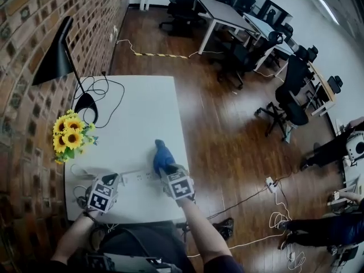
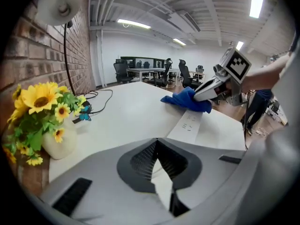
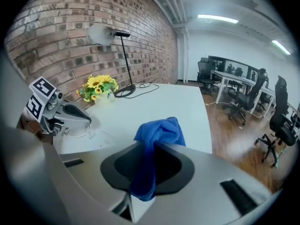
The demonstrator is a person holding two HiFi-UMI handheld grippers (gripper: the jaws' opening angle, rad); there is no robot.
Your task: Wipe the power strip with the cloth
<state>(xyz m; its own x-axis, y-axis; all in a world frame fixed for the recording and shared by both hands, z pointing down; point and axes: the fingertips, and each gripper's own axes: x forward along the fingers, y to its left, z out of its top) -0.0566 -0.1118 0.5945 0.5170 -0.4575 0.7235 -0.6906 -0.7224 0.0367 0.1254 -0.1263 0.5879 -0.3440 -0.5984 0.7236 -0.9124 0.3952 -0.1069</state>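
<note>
Presently I find my right gripper (image 1: pixel 168 172) clamped on the blue cloth (image 1: pixel 162 155), covering the power strip's (image 1: pixel 139 176) right end near the table's (image 1: pixel 142 112) edge. My left gripper (image 1: pixel 114 180), jaws together, hides its left end.

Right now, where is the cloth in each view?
Head view: cloth low centre, at the right hand-held gripper's tip.
Left gripper view: upper right, at the power strip's far end.
Right gripper view: bottom centre, pinched in the jaws.
Shared landmark: sunflowers, left in all three.
</note>
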